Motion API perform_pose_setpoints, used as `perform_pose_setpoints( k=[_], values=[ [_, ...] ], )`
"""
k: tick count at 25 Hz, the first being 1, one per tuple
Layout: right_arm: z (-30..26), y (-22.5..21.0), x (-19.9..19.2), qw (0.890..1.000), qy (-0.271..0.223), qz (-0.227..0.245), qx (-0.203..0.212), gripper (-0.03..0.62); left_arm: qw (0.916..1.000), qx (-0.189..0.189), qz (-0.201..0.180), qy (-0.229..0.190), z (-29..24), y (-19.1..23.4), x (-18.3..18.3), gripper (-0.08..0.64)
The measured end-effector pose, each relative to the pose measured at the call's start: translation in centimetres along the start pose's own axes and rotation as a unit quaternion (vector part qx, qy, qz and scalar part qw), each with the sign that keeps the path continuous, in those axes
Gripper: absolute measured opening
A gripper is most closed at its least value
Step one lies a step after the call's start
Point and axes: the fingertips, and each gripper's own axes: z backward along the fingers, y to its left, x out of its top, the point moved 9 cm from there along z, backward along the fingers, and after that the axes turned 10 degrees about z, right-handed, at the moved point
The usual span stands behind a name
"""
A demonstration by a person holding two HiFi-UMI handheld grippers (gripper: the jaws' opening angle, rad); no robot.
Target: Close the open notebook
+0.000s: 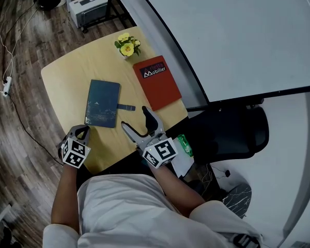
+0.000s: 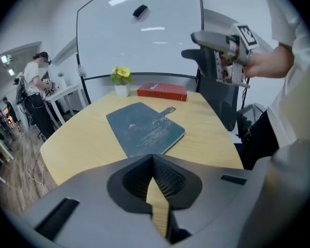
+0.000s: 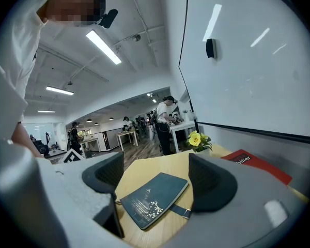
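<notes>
The bench [image 1: 67,81] has lots of bare wood on the left. The blue notebook [image 1: 103,103] lies in the middle, the red book [image 1: 156,81] to its right (a gap between them), and flowers [image 1: 127,45] stand at the back.

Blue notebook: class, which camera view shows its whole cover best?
The head view: it sees the blue notebook squarely from above, whole cover and strap. Both gripper views show it from low, slanted and foreshortened.

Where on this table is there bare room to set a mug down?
Widest bare wood: the table left of the notebook, out to the edge, and the stretch between notebook and flowers. Crowded: the right side, where red book, strap and right gripper come close together.
</notes>
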Motion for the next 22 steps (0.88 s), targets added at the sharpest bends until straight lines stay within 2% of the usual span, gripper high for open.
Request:
perform_pose_setpoints(
  k=[3,5,7,9,11,12,15,17,18,22],
  values=[
    [0.3,-0.5,0.6,1.0,-0.008,0.007,-0.003,0.399,0.9961,-0.004,0.044,-0.077,2.9,0.6,1.6,0.009],
    [0.4,-0.8,1.2,1.0,-0.017,0.014,-0.004,0.397,0.9874,0.002,0.072,-0.141,5.1,1.3,2.7,0.009],
    [0.7,-1.3,1.7,0.999,-0.026,0.018,-0.005,0.397,0.9701,0.004,0.118,-0.212,7.4,2.2,3.5,0.009],
    [1.1,-1.6,2.2,0.999,-0.034,0.023,-0.005,0.397,0.9447,0.003,0.168,-0.281,9.8,3.1,4.3,0.009],
    [1.4,-1.8,2.6,0.999,-0.04,0.028,-0.002,0.397,0.9229,0.006,0.193,-0.333,12.0,3.7,5.1,0.009],
    [1.6,-1.8,2.8,0.999,-0.042,0.029,0.002,0.396,0.9166,0.008,0.193,-0.35,13.1,3.8,5.6,0.009],
    [2.2,-1.1,3.2,0.998,-0.047,0.035,0.015,0.391,0.9094,0.023,0.168,-0.38,16.0,3.5,6.7,0.011],
    [2.5,-0.7,3.5,0.998,-0.052,0.039,0.022,0.345,0.9024,0.036,0.157,-0.4,17.5,3.3,7.2,0.011],
    [2.6,-0.5,3.6,0.997,-0.056,0.039,0.024,0.342,0.8996,0.043,0.15,-0.408,18.2,3.2,7.4,0.011],
    [3.4,0.3,4.4,0.997,-0.065,0.039,0.027,0.341,0.8967,0.067,0.125,-0.419,20.8,2.6,7.8,0.011]
  ],
)
